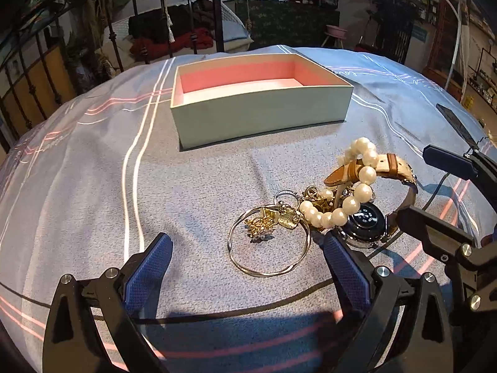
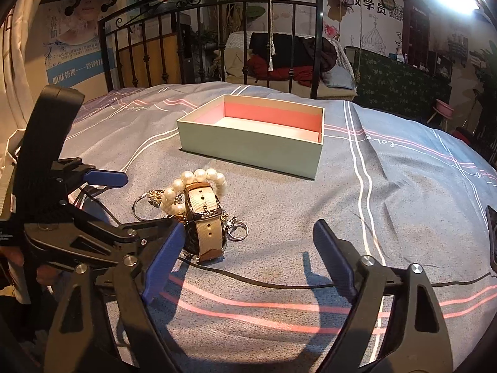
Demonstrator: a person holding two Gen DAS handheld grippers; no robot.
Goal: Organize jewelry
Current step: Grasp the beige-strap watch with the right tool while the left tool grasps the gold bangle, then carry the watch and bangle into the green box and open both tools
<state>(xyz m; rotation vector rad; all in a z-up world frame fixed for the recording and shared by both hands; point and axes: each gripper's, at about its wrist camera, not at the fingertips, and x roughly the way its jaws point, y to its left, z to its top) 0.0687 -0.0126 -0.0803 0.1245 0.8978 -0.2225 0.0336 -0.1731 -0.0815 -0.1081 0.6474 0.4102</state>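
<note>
The jewelry sits in one tangled heap on the bed (image 1: 93, 161), near the front of the light box (image 1: 264, 118), which is open-topped w/ a pink lining and looks empty.

Handling, as a guess: the pearl bracelet (image 1: 351, 199) is prob. elastic-strung, light, round beads that'd roll out of a pinch, so best hooked or squeezed across the strand where it arches up over the watch strap. The watch (image 1: 366, 217) is the heaviest piece; the dark glass face is scratch-prone, so take it by the tan strap (image 2: 205, 214) (stiff enough, stands up in a loop). The thin silver bangle (image 1: 267, 248) lies flat on soft bedding, hard to get under; pinch its rim. The gold charms (image 1: 273, 220) and key rings (image 2: 237, 228) are small, snaggy, likely to drag neighbours along.

Left gripper (image 1: 248, 267): jaws apart, nothing between the pads, bangle just ahead. Right gripper (image 2: 248, 248): jaws apart too, empty, its left pad just beside the watch.
</note>
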